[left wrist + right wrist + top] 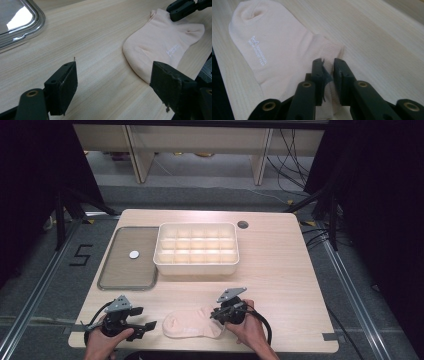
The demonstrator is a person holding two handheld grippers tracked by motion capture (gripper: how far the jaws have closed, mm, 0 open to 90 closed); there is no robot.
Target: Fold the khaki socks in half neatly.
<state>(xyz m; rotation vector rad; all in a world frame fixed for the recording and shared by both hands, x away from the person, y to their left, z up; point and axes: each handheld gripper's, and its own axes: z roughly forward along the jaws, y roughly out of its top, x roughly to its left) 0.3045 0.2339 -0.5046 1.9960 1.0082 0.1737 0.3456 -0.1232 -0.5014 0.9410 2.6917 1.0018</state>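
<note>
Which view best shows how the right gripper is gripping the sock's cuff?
The right gripper view: the right gripper has its jaws pinched on the ribbed cuff of the sock. The high view shows the gripper at the sock's right end, small. The left gripper view catches its jaw tips at the cuff, far off.

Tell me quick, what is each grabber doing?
Left gripper: open, holding nothing, beside the sock.
Right gripper: closed on the sock's cuff.
</note>
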